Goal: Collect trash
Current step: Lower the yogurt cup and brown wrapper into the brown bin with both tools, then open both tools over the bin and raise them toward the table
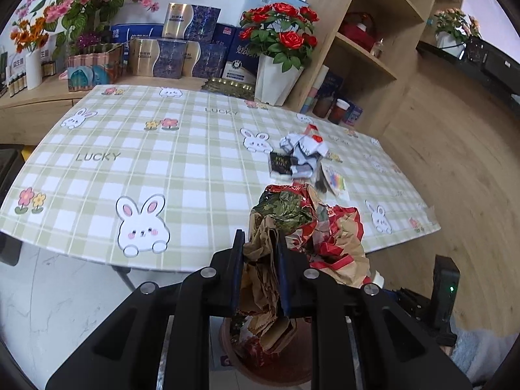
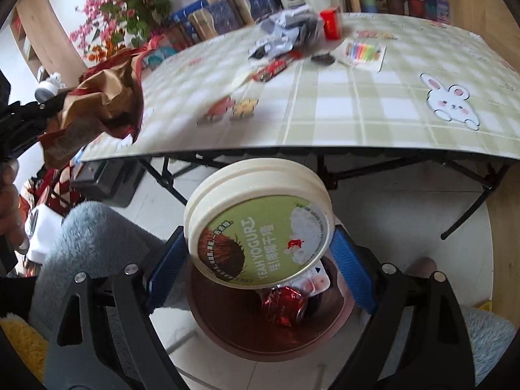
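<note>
Green plaid bunny tablecloth (image 1: 195, 169), boxes and flower pots at far edge. Left gripper (image 1: 260, 260) clamped narrow on crumpled brown-and-red paper bag (image 1: 292, 227), over near table edge, above brown bin (image 2: 227, 334). Right gripper (image 2: 260, 260) spread wide around white yogurt tub (image 2: 260, 224), tilted over bin holding crushed red can (image 2: 282, 305). More wrappers (image 1: 302, 152) far right on table.

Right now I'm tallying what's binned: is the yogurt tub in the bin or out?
Out. The yogurt tub sits tilted between the right claw pads, above the brown bin.
</note>
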